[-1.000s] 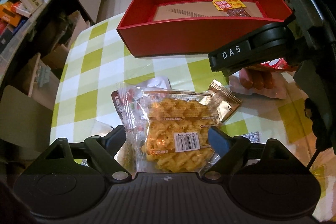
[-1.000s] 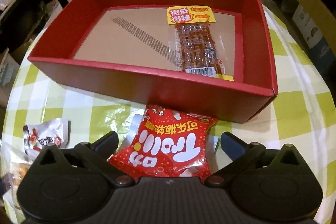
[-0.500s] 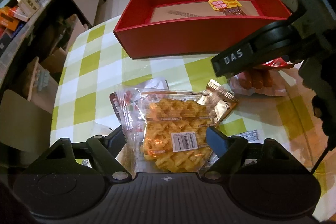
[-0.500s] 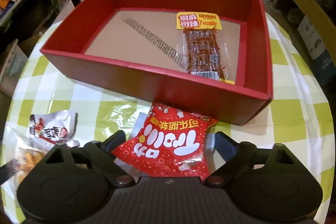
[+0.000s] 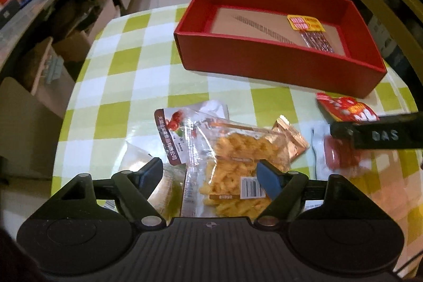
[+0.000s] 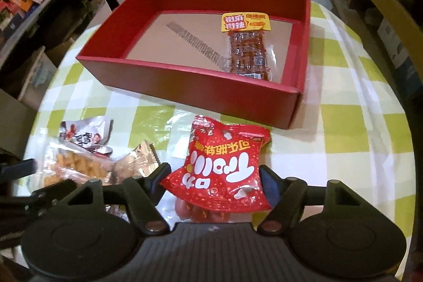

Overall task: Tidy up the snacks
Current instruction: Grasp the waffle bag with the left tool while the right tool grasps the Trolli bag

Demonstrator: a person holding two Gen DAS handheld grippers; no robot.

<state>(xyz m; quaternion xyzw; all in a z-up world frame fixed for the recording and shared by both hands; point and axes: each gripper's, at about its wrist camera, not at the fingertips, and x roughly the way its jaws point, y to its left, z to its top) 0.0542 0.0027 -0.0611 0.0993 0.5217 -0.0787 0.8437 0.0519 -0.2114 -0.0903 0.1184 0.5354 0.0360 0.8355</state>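
Low in the right wrist view, the right gripper pinches the red snack packet; the left gripper straddles the clear cracker bag, fingers apart; the red box sits upper centre.

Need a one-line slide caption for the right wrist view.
Right gripper grips a red candy pouch before the red box, which holds one spicy strip pack.

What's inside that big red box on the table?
The red box holds one clear snack packet with a yellow label, lying flat near its right side on the brown floor. The near wall hides the strip of floor right behind it.
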